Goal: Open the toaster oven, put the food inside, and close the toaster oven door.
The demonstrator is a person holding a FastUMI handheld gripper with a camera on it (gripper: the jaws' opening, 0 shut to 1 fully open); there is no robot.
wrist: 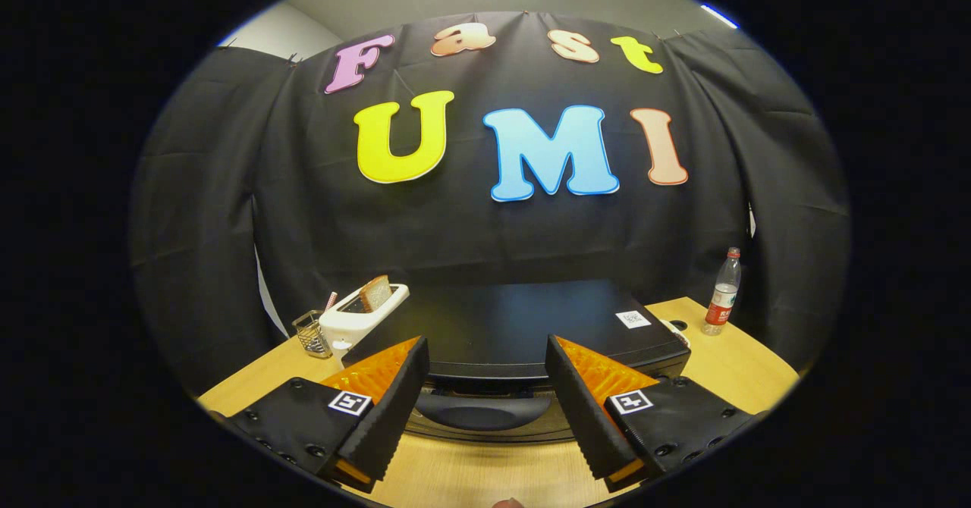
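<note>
- Toaster oven, a wide black box with a flat glossy top, sits on the light wooden table just ahead of the fingers; its top edge shows in the gap between the fingertips and its curved dark door handle lies lower in that same gap
- gripper has its two fingers spread wide apart, holding nothing, one tip on each side of the oven's front edge, hovering above the table
- each finger carries a small square black-and-white marker on its upper face
- a white square sticker lies on the oven top near its right rear corner
- beyond the left finger, close beside the oven's left end, stands a white pop-up toaster with a slice of brown bread sticking up out of its slot
- just left of the toaster sits a small wire mesh basket
- well to the right of the oven, on the table's far edge, stands a clear plastic bottle with a red label and red cap, upright
- a black cloth hangs behind the table as the backdrop
</note>
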